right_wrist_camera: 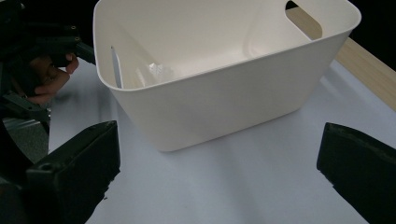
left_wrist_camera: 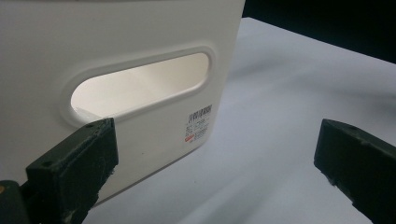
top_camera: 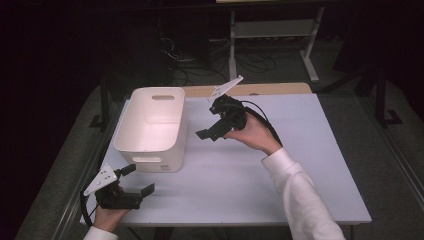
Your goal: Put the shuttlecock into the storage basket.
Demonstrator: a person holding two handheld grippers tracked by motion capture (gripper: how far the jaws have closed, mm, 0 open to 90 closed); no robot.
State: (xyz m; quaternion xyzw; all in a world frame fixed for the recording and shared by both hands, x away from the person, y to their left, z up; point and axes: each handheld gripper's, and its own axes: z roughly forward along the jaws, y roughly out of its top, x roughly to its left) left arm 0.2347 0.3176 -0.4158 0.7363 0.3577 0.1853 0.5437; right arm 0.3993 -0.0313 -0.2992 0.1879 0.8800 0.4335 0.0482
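A pale grey table [top_camera: 280, 165] fills the middle of a dim room, a wooden strip [top_camera: 270, 89] along its far edge and a white metal frame [top_camera: 272, 35] on the floor beyond. On the table's left half stands a white plastic bin [top_camera: 150, 127], upright and open-topped, with a slot handle cut into each short end; the right gripper view looks into it and finds little but a faint pale smudge on its floor. A small printed label [left_wrist_camera: 198, 123] sits on the near end wall, below the handle slot [left_wrist_camera: 140, 86]. The right gripper [top_camera: 212, 131], held in a white-sleeved person's right hand [top_camera: 250, 134], hovers above the table just right of the bin, its 2 jaws spread wide and gripping nothing. The left gripper [top_camera: 140, 181], in the left hand [top_camera: 107, 216] at the table's near-left corner, points at the bin's near end from close by, its 2 jaws likewise wide apart and empty. A black cable [top_camera: 267, 122] trails from the right gripper.
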